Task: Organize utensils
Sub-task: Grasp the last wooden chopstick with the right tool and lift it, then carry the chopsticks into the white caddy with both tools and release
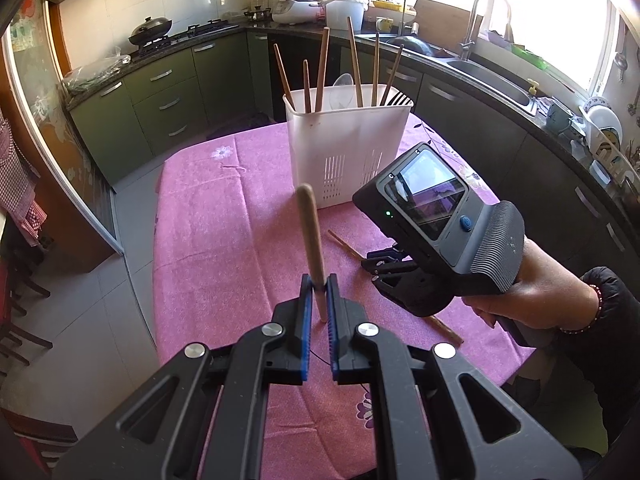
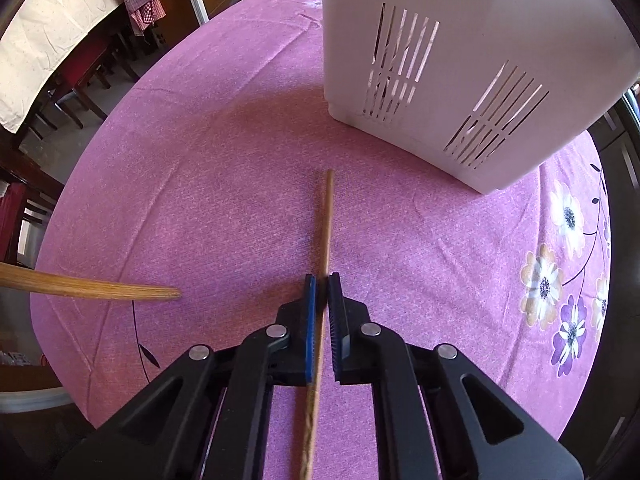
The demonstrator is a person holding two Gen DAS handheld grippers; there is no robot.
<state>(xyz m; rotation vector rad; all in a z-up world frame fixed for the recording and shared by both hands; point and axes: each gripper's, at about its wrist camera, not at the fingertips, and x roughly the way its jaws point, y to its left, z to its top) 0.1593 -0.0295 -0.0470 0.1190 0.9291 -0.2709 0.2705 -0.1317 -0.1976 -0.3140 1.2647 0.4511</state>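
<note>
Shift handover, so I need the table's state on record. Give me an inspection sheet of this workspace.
Surface: pink flowered tablecloth, creased.
Job's things: white holder upright on the cloth, with several wooden utensils standing in it; a thick wooden handle held upright; a thin chopstick lying flat on the cloth.
Clutter: nothing seen on the cloth.
Grippers: left hand-held gripper shut on the thick wooden handle; right hand-held gripper shut on the chopstick, which is not lifted.
Cables: thin black wire at the left hand-held gripper's pads.
Surroundings: kitchen with green cabinets, sink, wok on the stove.
</note>
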